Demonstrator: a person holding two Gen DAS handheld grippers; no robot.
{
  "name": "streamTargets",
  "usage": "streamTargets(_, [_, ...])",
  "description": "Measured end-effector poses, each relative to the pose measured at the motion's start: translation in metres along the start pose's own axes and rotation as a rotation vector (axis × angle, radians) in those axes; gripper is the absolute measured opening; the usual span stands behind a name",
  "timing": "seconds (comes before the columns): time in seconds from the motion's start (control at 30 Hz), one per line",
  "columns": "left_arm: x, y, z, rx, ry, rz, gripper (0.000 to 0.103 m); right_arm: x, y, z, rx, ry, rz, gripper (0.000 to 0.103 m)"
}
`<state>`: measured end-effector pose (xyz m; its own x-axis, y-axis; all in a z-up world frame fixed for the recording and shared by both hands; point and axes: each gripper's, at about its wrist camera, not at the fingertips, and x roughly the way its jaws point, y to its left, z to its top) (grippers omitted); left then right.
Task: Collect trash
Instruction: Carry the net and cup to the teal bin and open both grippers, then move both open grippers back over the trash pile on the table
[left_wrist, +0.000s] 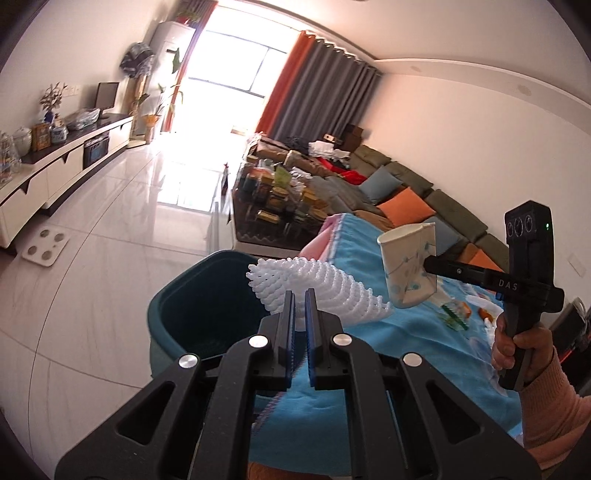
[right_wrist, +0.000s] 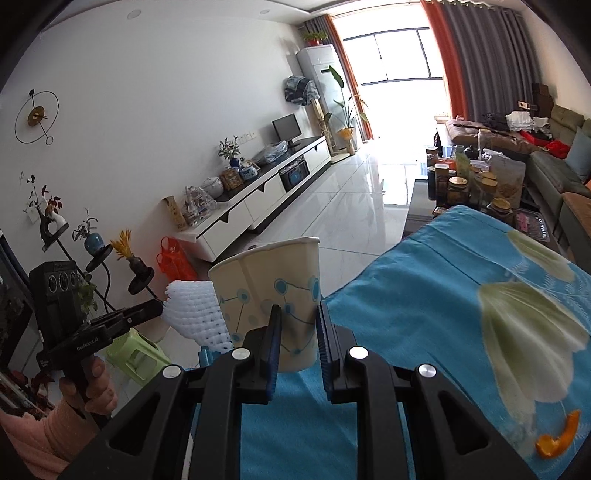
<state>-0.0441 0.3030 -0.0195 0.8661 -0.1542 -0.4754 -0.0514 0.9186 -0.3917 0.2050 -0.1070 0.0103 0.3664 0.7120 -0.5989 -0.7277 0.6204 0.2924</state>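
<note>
Left gripper (left_wrist: 299, 295): we see it closed tight on the white foam net (left_wrist: 317, 291), above the green bin (left_wrist: 192, 314).
Right gripper (right_wrist: 297, 314): we see it squeezing the paper cup (right_wrist: 269, 291), over the blue cloth (right_wrist: 424, 295) edge.

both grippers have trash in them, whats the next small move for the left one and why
Probably carry the left gripper a little further out over the teal bin and open it there. Its pads are shut on the white foam net, which hangs at the bin's rim beside the blue tablecloth. The right gripper, holding the paper cup, could follow.
</note>
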Motion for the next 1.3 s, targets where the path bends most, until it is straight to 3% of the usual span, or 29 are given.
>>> streamTargets(0.43, [0.028,0.031,-0.011,-0.054,0.062,0.088,0.006,0.076,0.016,0.015,-0.030,0.119,0.003,0.018])
streamTargets(0.87, [0.071,0.046,-0.021,-0.095,0.138,0.107,0.007,0.133,0.027,0.015,-0.048,0.249,-0.034,0.019])
streamTargets(1.07, [0.092,0.053,-0.027,-0.129,0.175,0.117,0.007,0.143,0.023,0.007,-0.017,0.278,-0.048,0.021])
streamTargets(1.3, [0.105,0.050,-0.032,-0.128,0.187,0.135,0.013,0.121,0.019,0.004,-0.004,0.234,-0.027,0.023])
